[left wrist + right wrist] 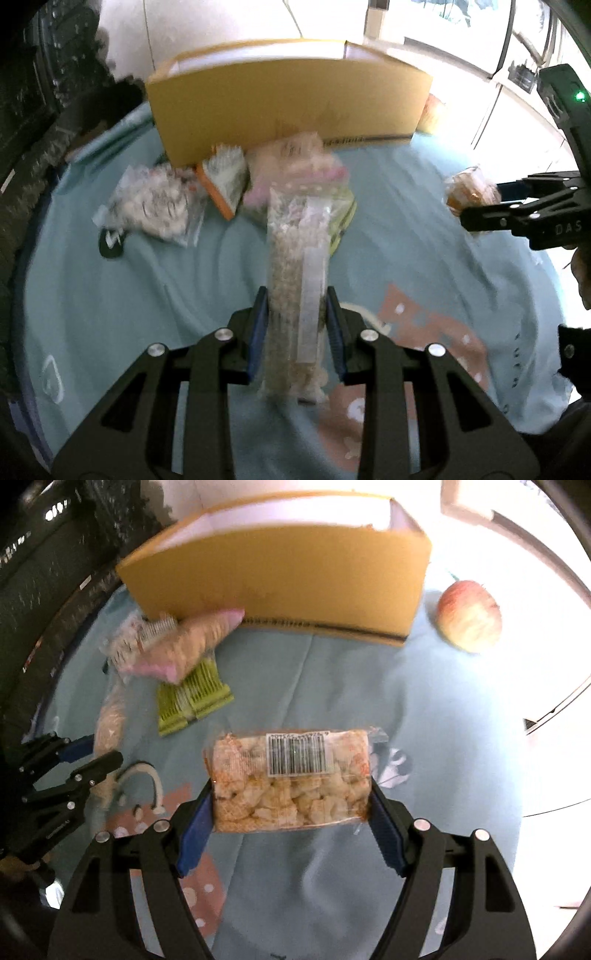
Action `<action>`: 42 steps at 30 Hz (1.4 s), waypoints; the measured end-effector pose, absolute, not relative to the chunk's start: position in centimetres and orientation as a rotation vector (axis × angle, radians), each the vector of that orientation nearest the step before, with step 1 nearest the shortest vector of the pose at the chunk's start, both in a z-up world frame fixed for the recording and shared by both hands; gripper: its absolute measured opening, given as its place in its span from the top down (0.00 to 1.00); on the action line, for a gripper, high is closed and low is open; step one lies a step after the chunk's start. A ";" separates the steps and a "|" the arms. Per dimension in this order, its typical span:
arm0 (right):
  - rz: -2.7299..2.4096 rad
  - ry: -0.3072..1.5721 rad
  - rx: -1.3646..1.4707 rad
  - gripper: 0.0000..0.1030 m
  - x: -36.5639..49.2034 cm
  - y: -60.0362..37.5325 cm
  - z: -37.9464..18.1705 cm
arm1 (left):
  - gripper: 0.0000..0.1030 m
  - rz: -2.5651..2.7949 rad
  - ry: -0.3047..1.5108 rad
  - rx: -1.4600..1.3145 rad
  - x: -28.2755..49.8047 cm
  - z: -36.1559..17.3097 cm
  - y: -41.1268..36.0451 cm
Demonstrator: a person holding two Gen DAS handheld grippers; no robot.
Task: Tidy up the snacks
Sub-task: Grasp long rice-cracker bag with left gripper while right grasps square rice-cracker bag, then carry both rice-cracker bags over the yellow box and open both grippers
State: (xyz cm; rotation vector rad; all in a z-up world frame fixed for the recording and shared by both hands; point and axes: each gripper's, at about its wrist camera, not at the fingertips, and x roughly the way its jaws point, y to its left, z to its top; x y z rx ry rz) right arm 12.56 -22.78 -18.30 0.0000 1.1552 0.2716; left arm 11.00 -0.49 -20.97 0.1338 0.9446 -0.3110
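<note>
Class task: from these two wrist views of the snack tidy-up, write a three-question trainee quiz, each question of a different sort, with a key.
1. True or false: the left gripper is shut on a tall clear snack bag.
2. What fruit lies right of the cardboard box? A banana, B apple, C orange.
3. Fill in: the barcoded snack pack sits between the blue pads of the ____ gripper.

Key: 1 true. 2 B, the apple. 3 right.
</note>
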 end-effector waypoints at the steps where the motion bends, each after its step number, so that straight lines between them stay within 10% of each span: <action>1: 0.269 1.139 0.009 0.26 12.4 -23.1 -17.5 | 0.71 -0.312 0.932 0.131 11.0 -20.3 -0.5; 18: 0.298 0.905 0.065 0.26 12.3 -23.1 -4.9 | 0.71 -0.296 0.719 0.043 12.9 -6.9 -1.6; 42: 0.294 0.832 0.063 0.26 17.8 -23.4 -1.3 | 0.71 -0.287 0.704 0.043 19.7 -3.8 -3.7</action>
